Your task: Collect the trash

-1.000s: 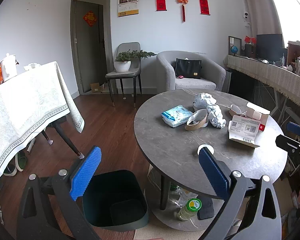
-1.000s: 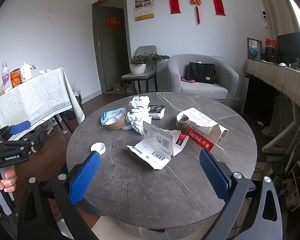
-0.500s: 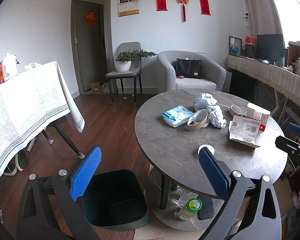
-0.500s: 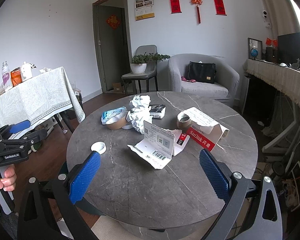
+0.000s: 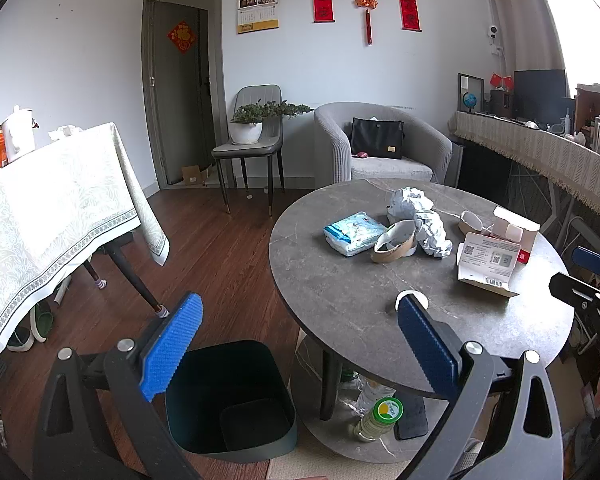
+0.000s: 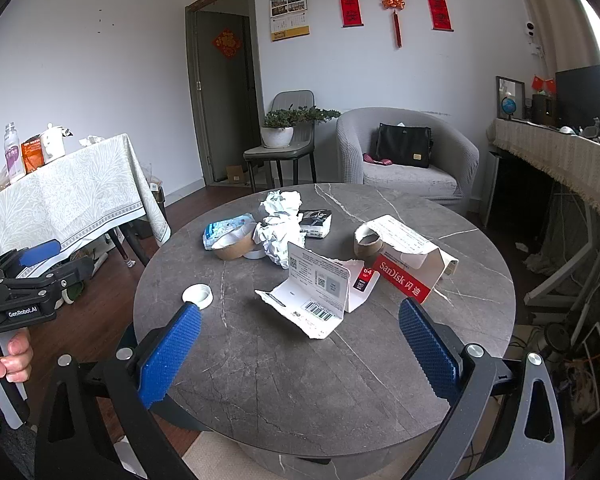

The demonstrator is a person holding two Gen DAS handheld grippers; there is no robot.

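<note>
Both grippers were wide open, nothing held. Left gripper (image 5: 296, 344) hung off the round table (image 5: 340, 300) edge, dark bin (image 5: 236, 400) on the floor directly below it. White cap (image 5: 412, 300) sat just past its right finger. Right gripper (image 6: 296, 348) hovered over the tabletop; torn white card packaging (image 6: 316, 292) lay just ahead between its fingers, crumpled paper (image 6: 280, 228) and tape roll (image 6: 234, 246) further out, left of centre.

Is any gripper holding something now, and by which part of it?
Nothing is held. The left gripper and right gripper are both open, with nothing between their fingers.
</note>
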